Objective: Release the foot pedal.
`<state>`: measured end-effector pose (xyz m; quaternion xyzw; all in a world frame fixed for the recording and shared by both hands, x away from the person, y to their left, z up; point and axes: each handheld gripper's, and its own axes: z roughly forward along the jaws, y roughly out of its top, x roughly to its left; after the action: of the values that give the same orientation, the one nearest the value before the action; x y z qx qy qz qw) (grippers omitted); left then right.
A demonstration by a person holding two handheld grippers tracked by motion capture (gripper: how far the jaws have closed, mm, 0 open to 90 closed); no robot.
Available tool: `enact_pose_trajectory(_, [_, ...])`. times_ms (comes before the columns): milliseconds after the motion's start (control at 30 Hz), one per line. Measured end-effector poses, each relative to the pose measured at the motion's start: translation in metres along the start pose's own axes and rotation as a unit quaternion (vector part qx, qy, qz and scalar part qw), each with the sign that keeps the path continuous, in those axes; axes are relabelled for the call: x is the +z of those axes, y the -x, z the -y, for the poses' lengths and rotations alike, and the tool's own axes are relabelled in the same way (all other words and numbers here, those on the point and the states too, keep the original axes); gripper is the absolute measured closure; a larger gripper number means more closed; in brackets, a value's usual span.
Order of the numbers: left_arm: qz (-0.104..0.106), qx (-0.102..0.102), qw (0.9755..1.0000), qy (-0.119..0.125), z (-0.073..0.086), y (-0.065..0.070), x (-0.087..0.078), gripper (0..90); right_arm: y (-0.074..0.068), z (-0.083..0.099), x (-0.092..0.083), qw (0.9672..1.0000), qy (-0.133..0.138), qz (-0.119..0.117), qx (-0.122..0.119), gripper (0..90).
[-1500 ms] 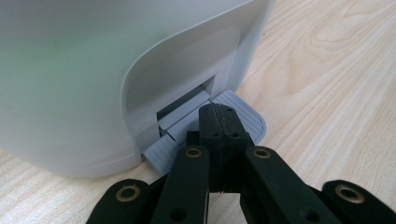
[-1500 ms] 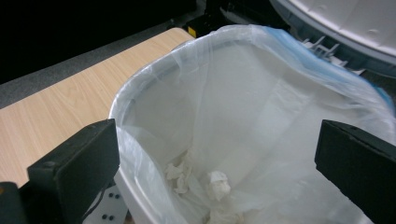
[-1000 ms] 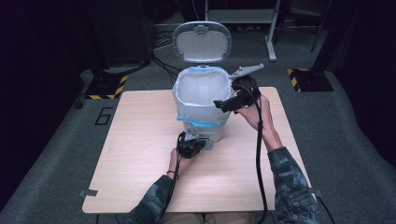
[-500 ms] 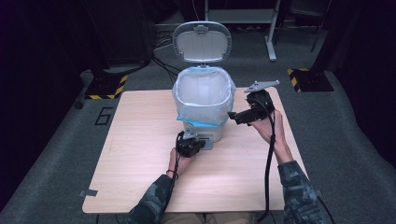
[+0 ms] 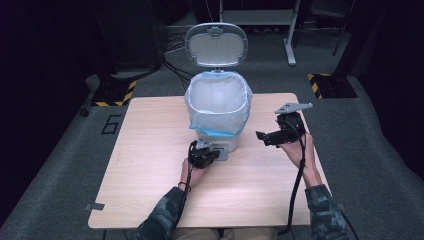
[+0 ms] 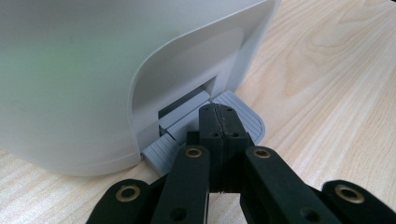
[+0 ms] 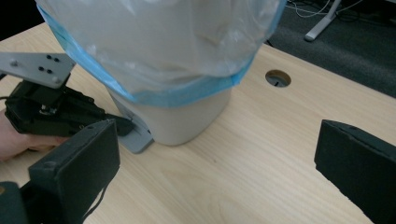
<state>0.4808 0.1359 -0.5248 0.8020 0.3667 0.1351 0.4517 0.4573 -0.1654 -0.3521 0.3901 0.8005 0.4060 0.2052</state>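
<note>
And the right gripper (image 5: 261, 137) has dropped away! A second ago it hovered at the rim of the white plastic pedal bin (image 5: 218, 112), right over the liner; half a second ago it was already sliding off to three o'clock, and now it hangs low beside the bin, clear of it, above the pale wooden table (image 5: 150, 165). The bin itself, its grey hinged lid (image 5: 216, 45) standing up at twelve o'clock and the translucent blue-edged plastic bag (image 5: 218, 100) folded over the rim have not shifted. The bin sits at the table's centre, toward the far edge.

The left gripper (image 5: 209, 156) has not budged either, parked at the bin's six o'clock foot. Look along its jaws in the left gripper view: they are pressed together with no gap, nothing between them, and their joined tips (image 6: 218, 122) rest on the grey ribbed foot pedal (image 6: 243, 119) that juts from the slot in the bin's base.

Over in the right gripper view, the right gripper (image 7: 217, 154) is spread wide, bare table showing between the two black pads (image 7: 84, 149), holding nothing. Beyond it, at ten o'clock, the left gripper (image 7: 119, 125) noses against that pedal (image 7: 137, 140) under the bag's blue hem.
</note>
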Motion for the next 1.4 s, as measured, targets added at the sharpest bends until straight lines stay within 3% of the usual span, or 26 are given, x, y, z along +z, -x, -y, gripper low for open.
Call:
enact_pose_trajectory(100, [0.006,-0.006,1.0000,0.000,0.000,-0.003,-0.002,89.8,0.005,0.020,-0.004,0.9999,-0.003,0.007,0.015,0.0])
enact_pose_trajectory(167, [0.013,-0.018,0.9997,0.004,0.000,-0.004,-0.004,75.7,0.008,0.030,-0.007,0.9997,-0.005,0.012,0.020,0.0])
enact_pose_trajectory(200, [0.013,-0.027,0.9995,-0.007,0.000,-0.003,-0.009,68.1,0.009,0.035,-0.009,0.9996,-0.006,0.016,0.023,0.0])
enact_pose_trajectory(267, [0.007,-0.025,0.9996,-0.012,0.001,-0.003,-0.013,55.5,0.010,0.041,-0.011,0.9995,-0.005,0.019,0.025,0.0])
enact_pose_trajectory(300, [0.007,-0.027,0.9995,-0.014,0.003,-0.004,-0.018,55.5,0.011,0.046,-0.013,0.9994,-0.006,0.023,0.027,0.0])
enact_pose_trajectory(333, [0.002,-0.026,0.9995,-0.019,0.005,-0.005,-0.024,43.7,0.011,0.057,-0.017,0.9990,-0.006,0.032,0.030,0.0])
enact_pose_trajectory(367, [-0.001,-0.028,0.9994,-0.020,0.007,-0.006,-0.029,43.7,0.011,0.057,-0.017,0.9990,-0.006,0.032,0.030,0.0])
enact_pose_trajectory(400, [-0.005,-0.032,0.9993,-0.020,0.011,-0.008,-0.037,36.3,0.012,0.067,-0.020,0.9988,-0.008,0.035,0.035,0.0])
enact_pose_trajectory(467, [-0.010,-0.031,0.9992,-0.021,0.014,-0.009,-0.043,31.7,0.012,0.071,-0.021,0.9986,-0.008,0.037,0.036,0.0])
enact_pose_trajectory(533, [-0.023,-0.040,0.9987,-0.021,0.022,-0.014,-0.058,27.4,0.013,0.087,-0.024,0.9980,-0.007,0.047,0.043,0.0])
enact_pose_trajectory(833, [-0.063,-0.049,0.9966,-0.022,0.042,-0.032,-0.097,21.1,0.016,0.130,-0.019,0.9958,-0.025,0.057,0.068,0.0])
enact_pose_trajectory(900, [-0.085,-0.051,0.9948,-0.025,0.051,-0.041,-0.112,20.5,0.015,0.146,-0.016,0.9945,-0.034,0.065,0.075,0.0])
enact_pose_trajectory(933, [-0.085,-0.051,0.9948,-0.025,0.051,-0.041,-0.112,19.7,0.015,0.146,-0.016,0.9945,-0.034,0.065,0.075,0.0])
enact_pose_trajectory(967, [-0.098,-0.064,0.9928,-0.024,0.059,-0.047,-0.121,19.0,0.016,0.157,-0.013,0.9936,-0.041,0.069,0.080,0.0])
enact_pose_trajectory(1100, [-0.119,-0.078,0.9895,-0.030,0.072,-0.057,-0.136,18.0,0.017,0.169,-0.008,0.9922,-0.050,0.077,0.085,0.0])
enact_pose_trajectory(1133, [-0.135,-0.081,0.9868,-0.037,0.081,-0.062,-0.145,17.2,0.018,0.176,-0.006,0.9911,-0.056,0.077,0.093,0.0])
enact_pose_trajectory(1167, [-0.135,-0.081,0.9868,-0.037,0.081,-0.062,-0.145,17.0,0.018,0.176,-0.006,0.9911,-0.056,0.077,0.093,0.0])
enact_pose_trajectory(1200, [-0.157,-0.081,0.9833,-0.045,0.089,-0.066,-0.153,16.5,0.020,0.183,-0.003,0.9906,-0.062,0.079,0.092,0.0])
enact_pose_trajectory(1267, [-0.162,-0.085,0.9819,-0.049,0.093,-0.069,-0.157,15.7,0.020,0.185,-0.002,0.9901,-0.066,0.083,0.092,0.0])
enact_pose_trajectory(1300, [-0.179,-0.089,0.9784,-0.052,0.101,-0.073,-0.162,15.5,0.021,0.191,0.002,0.9895,-0.075,0.084,0.090,0.0])
enact_pose_trajectory(1333, [-0.179,-0.089,0.9784,-0.052,0.101,-0.073,-0.162,15.3,0.021,0.191,0.002,0.9895,-0.075,0.084,0.090,0.0])
enact_pose_trajectory(1400, [-0.197,-0.085,0.9751,-0.057,0.108,-0.076,-0.168,15.1,0.023,0.197,0.006,0.9881,-0.084,0.090,0.092,0.0])
